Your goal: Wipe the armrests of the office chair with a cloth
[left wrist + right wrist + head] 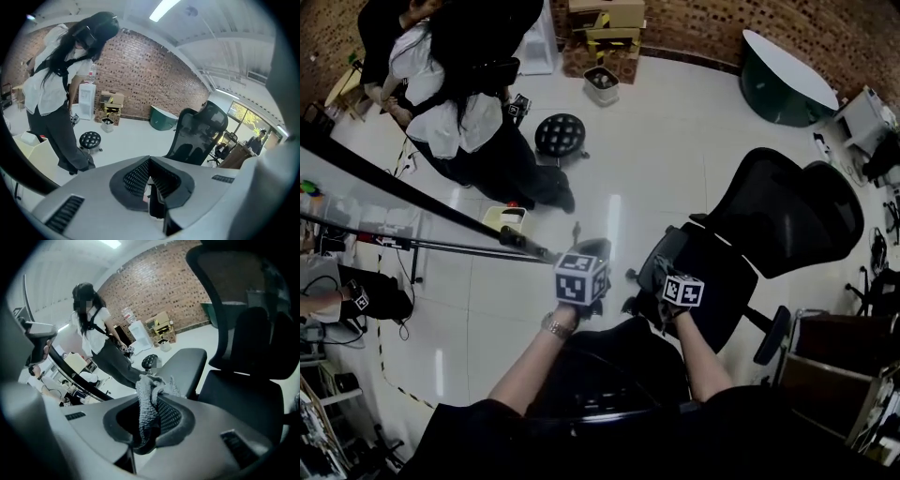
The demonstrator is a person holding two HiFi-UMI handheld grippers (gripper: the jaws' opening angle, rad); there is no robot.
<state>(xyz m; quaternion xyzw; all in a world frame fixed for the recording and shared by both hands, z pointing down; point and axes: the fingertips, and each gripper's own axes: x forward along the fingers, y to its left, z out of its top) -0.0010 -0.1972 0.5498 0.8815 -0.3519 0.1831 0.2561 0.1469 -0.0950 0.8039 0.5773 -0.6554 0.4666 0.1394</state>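
Note:
The black office chair (787, 214) stands to my right, its mesh back (255, 310) rising beyond the seat (712, 281). My right gripper (151, 401) is shut on a grey cloth (149, 394), which bunches up out of the jaws just short of the near armrest pad (183, 363). In the head view that gripper (673, 272) sits over the chair's left armrest (671, 246). The other armrest (772, 335) juts out at the lower right. My left gripper (151, 185) is shut with nothing in it, held left of the chair (199, 133) above the white floor; its marker cube (581, 278) shows in the head view.
A person in a white shirt and dark trousers (464, 112) stands at the far left beside a black round stool (560, 134). A long black bar (412, 192) slants across the left. Cardboard boxes (605, 33), a small bin (601, 84) and a green round table (787, 80) line the brick wall.

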